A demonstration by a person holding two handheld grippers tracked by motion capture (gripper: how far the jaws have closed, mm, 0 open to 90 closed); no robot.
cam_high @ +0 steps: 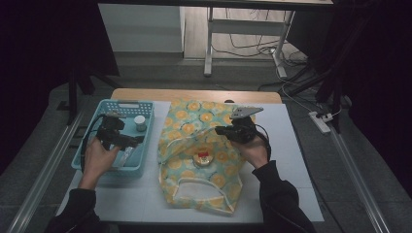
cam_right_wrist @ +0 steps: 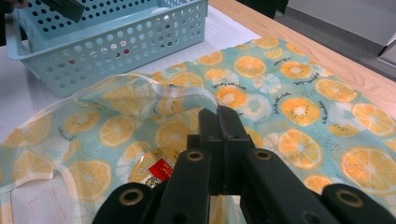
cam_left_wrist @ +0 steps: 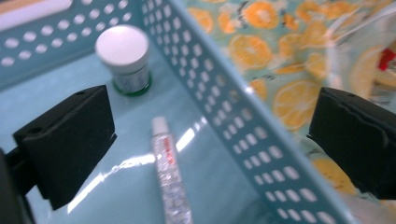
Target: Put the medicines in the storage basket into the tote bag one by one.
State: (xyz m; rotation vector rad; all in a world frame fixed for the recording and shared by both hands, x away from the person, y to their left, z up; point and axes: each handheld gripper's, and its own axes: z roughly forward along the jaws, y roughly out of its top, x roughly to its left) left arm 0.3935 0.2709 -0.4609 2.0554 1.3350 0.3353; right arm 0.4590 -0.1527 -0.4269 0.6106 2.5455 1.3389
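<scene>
A light blue perforated basket sits at the table's left. In it stand a small jar with a white lid and a clear tube lying flat. My left gripper hovers open over the basket's right side, one jaw inside, one past the wall. An orange-slice patterned bag lies in the middle. My right gripper is shut on the bag's raised rim. A red and gold packet shows in the opening.
A white mat covers the wooden table. The bag's looped handle lies toward the near edge. Metal rails run along both sides of the table, and a power strip lies on the floor at the right.
</scene>
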